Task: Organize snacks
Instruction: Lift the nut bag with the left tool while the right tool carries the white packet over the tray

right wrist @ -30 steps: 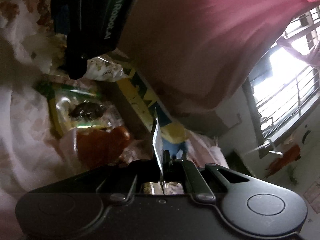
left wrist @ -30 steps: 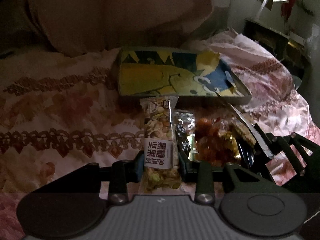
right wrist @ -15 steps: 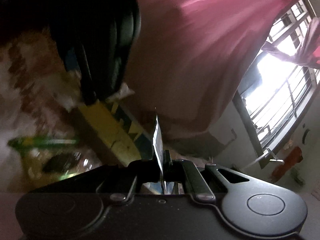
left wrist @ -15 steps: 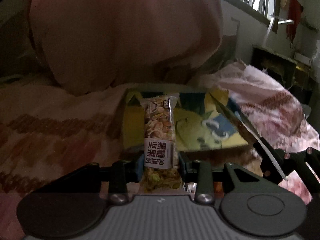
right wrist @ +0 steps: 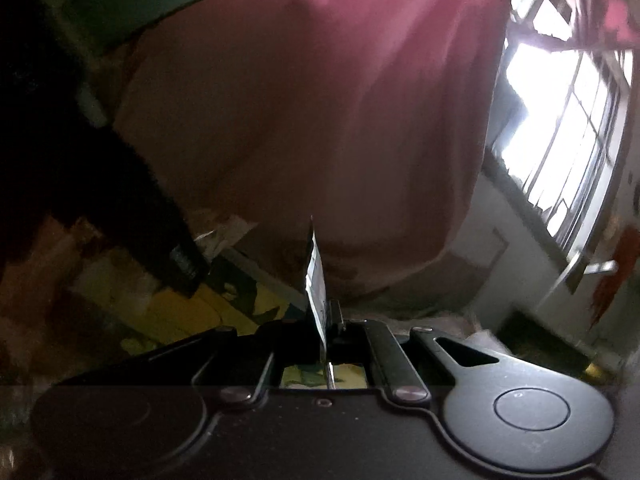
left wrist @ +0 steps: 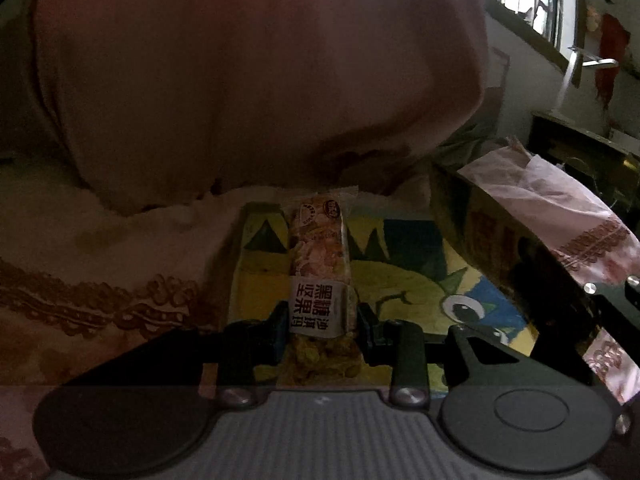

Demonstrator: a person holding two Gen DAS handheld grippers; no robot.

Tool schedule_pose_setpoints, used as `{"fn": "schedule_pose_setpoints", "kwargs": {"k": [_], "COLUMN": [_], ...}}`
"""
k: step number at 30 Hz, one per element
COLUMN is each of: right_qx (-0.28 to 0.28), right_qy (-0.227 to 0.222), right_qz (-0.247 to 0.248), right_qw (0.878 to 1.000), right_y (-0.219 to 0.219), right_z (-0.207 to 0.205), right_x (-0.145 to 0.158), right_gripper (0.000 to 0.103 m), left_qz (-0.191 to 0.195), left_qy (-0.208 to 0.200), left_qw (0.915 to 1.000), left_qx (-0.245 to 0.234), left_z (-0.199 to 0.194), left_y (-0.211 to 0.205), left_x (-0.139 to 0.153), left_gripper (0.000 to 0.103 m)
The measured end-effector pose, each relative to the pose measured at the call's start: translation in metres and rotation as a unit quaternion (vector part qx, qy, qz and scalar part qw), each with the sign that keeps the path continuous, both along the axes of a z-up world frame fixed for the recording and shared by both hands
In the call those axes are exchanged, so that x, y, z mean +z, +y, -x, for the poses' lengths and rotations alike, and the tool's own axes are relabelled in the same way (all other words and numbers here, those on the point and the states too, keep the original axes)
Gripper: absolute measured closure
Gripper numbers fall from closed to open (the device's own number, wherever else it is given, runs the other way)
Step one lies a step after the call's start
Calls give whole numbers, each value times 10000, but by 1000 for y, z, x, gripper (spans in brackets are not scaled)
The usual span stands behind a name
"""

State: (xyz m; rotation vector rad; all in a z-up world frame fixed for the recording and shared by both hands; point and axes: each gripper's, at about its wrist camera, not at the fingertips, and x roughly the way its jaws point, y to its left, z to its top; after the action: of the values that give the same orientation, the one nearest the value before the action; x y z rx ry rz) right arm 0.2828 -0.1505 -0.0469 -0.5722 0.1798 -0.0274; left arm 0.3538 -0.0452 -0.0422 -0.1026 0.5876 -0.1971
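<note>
My left gripper (left wrist: 322, 316) is shut on a nut bar packet (left wrist: 320, 264) with a white label, held upright over the yellow and blue cartoon tray (left wrist: 416, 276). My right gripper (right wrist: 326, 316) is shut on a flat snack packet (right wrist: 316, 276) seen edge-on; in the left wrist view that packet (left wrist: 480, 236) hangs dark over the tray's right side, with the right gripper (left wrist: 560, 304) at the far right. The tray also shows in the right wrist view (right wrist: 176, 304), below and left of the right gripper. The left gripper's body (right wrist: 120, 184) fills the left of that view.
A large pink pillow (left wrist: 248, 80) rises just behind the tray. The floral bedspread (left wrist: 100, 288) lies all around. A window (right wrist: 560, 120) and a dark cabinet (left wrist: 580, 148) are at the far right.
Both grippers lifted their packets off the bedspread and moved forward over the tray. The other snacks on the bed dropped out of view.
</note>
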Motion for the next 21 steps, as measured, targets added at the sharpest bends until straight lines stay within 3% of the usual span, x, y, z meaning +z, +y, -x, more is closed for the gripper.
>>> {"fn": "schedule_pose_setpoints", "kwargs": {"k": [14, 17, 20, 21], "right_qx": [-92, -57, -7, -6], "right_qy": [1009, 1224, 1417, 1468], "right_qz": [-717, -888, -1197, -1290], "right_qw": [9923, 9885, 9826, 9807], "right_y": [-7, -7, -11, -13], "right_z": [-44, -44, -45, -45], "right_x": [-27, -30, -31, -30], "right_gripper": [96, 86, 67, 56], "left_qz": [91, 103, 89, 75], "left_qy": [621, 712, 749, 722], "left_qw": [9980, 9974, 9971, 9973], "left_qx": [17, 19, 33, 67], "left_z": [-27, -27, -27, -24], "left_y": [10, 12, 14, 15], "left_x": [-37, -38, -34, -32], "left_gripper": [65, 65, 64, 61]}}
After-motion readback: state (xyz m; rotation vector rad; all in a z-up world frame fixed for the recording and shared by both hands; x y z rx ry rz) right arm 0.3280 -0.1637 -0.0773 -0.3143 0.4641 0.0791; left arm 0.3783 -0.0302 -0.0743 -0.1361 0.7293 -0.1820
